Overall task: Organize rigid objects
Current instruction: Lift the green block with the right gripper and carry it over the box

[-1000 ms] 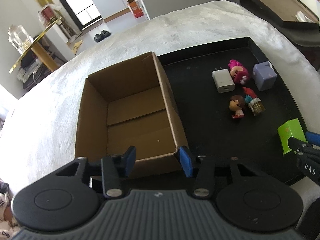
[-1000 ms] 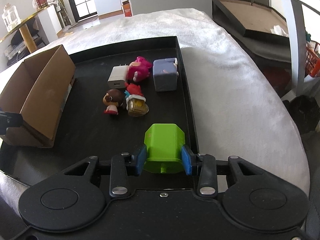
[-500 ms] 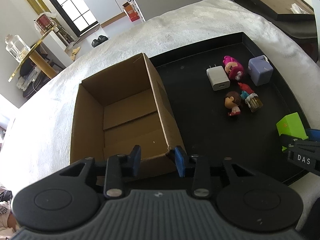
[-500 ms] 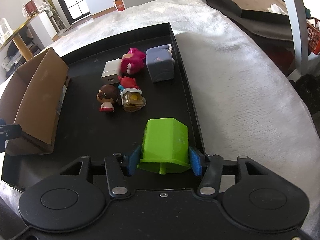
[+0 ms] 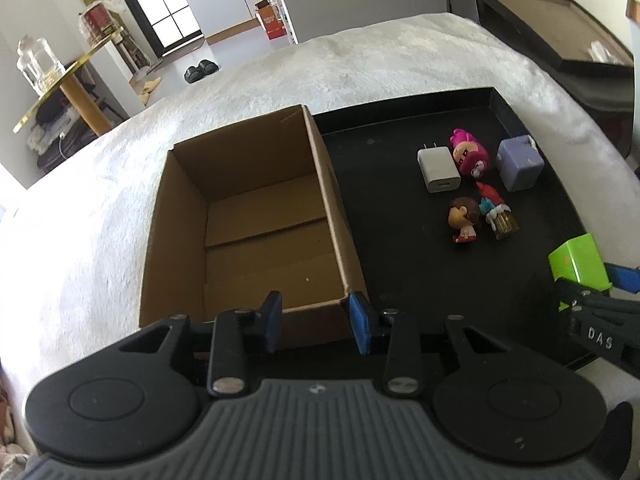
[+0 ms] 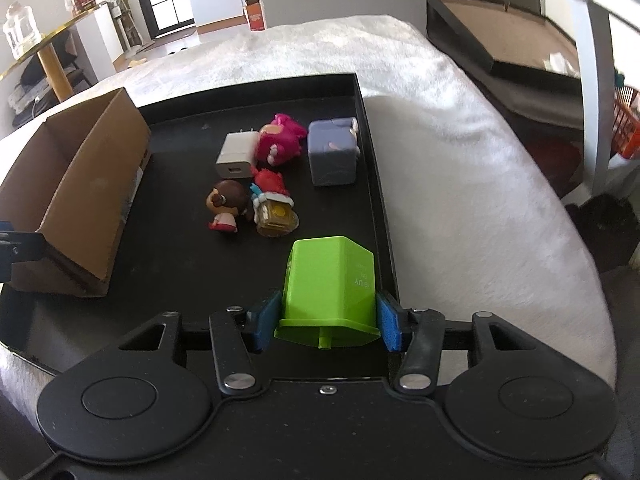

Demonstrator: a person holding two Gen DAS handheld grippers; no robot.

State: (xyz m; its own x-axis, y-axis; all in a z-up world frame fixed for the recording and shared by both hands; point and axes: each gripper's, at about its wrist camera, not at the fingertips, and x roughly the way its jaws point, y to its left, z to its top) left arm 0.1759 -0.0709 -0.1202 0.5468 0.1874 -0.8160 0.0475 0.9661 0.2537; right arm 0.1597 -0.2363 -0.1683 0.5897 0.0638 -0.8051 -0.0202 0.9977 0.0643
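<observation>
My right gripper [image 6: 328, 320] is shut on a lime-green box [image 6: 330, 280], its blue pads against both sides, low over the right front of the black tray [image 6: 180, 248]. Farther back on the tray lie a white charger [image 6: 236, 154], a pink figurine [image 6: 280, 144], a lilac cube [image 6: 332, 158], a brown-haired figurine [image 6: 226, 204] and a red-haired figurine [image 6: 274, 204]. An empty cardboard box [image 5: 180, 232] stands on the tray's left part. My left gripper [image 5: 316, 322] hovers open and empty at the box's near wall, its right pad by the near right corner.
The tray rests on a white fuzzy cover [image 6: 460, 160] that falls away at the right. A dark framed board [image 6: 500, 32] sits beyond the far right edge. A gold side table [image 5: 64, 84] with a glass jar stands off to the left.
The right jaws stand wider than a second ago, and the green box between them has tipped so that more of its side shows. The left jaws have narrowed a little.
</observation>
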